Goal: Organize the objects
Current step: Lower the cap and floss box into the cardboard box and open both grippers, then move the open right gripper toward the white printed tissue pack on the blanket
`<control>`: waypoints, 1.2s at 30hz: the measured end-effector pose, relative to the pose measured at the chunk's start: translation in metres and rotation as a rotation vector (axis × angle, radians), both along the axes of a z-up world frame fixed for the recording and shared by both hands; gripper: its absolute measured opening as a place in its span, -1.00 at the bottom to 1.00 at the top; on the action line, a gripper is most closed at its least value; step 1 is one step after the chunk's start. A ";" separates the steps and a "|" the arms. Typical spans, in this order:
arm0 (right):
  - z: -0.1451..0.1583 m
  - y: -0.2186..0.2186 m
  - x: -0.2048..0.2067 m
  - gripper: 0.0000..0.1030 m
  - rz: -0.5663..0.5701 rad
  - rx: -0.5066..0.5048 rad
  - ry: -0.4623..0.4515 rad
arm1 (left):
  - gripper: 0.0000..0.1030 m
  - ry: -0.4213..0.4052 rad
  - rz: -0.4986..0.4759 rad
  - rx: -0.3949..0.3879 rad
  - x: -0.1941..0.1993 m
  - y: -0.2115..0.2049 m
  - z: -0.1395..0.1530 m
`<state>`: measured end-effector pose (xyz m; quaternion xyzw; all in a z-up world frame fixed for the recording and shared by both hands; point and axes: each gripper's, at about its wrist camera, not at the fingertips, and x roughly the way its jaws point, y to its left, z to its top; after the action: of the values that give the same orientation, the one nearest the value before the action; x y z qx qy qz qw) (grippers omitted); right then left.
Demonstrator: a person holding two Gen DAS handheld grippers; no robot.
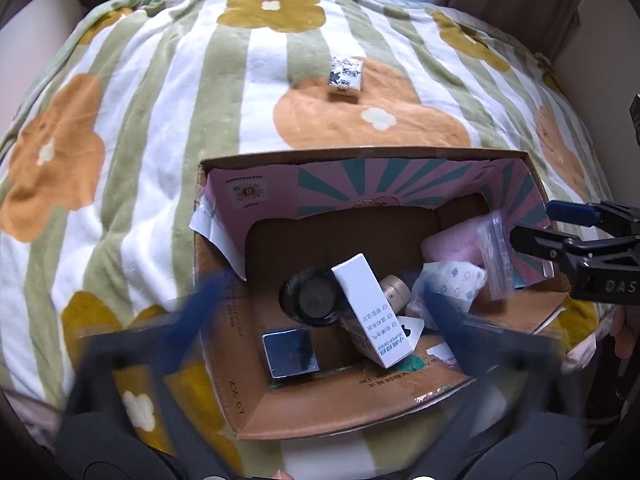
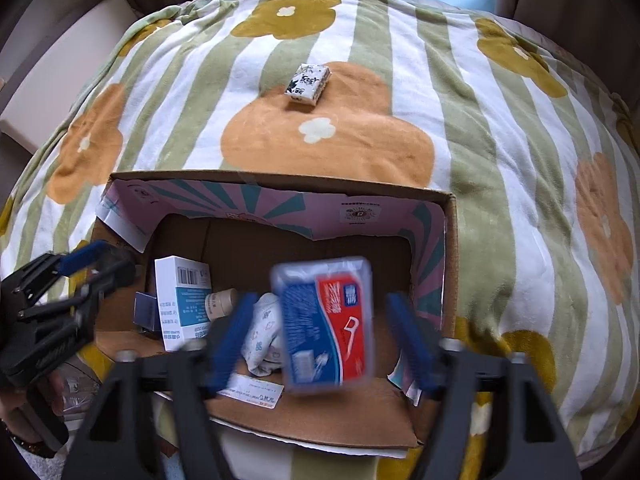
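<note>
An open cardboard box point(image 1: 400, 412) point(image 2: 320, 420) sits on a flowered blanket. Inside lie a white carton point(image 1: 372, 312) point(image 2: 180, 300), a dark round jar point(image 1: 312, 298), a shiny blue box point(image 1: 290, 352), a beige bottle point(image 1: 396, 290), a patterned cloth point(image 1: 452, 280) point(image 2: 264, 332) and a pink cloth point(image 1: 452, 242). My left gripper point(image 1: 316, 316) is open and empty above the box. My right gripper point(image 2: 320, 340) is open; a blue-red floss pick packet point(image 2: 326, 324), blurred, is between its fingers without touching them, over the box. A small tissue pack point(image 1: 345, 80) point(image 2: 307, 83) lies on the blanket beyond the box.
The green-striped blanket point(image 1: 160, 120) with orange and mustard flowers covers a rounded bed. A clear zip bag point(image 1: 494, 256) hangs at the box's right wall. Brown curtains and a person in a light blue shirt are behind.
</note>
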<state>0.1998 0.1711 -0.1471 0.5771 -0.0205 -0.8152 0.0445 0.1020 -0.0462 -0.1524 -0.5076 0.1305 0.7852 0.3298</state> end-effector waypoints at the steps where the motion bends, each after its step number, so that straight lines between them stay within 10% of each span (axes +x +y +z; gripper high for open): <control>1: 0.000 0.000 0.001 0.62 -0.003 -0.004 0.007 | 0.99 -0.007 -0.003 0.008 0.000 0.000 0.000; 5: -0.001 0.004 -0.001 0.98 -0.023 -0.023 0.006 | 0.99 -0.003 -0.004 0.012 -0.001 -0.002 0.002; 36: 0.041 0.000 -0.032 0.98 -0.006 0.025 0.134 | 0.99 0.003 0.023 0.063 -0.056 0.018 0.042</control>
<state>0.1683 0.1712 -0.1060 0.5216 -0.0090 -0.8524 0.0362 0.0462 -0.0281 -0.1106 -0.4973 0.1001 0.7934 0.3364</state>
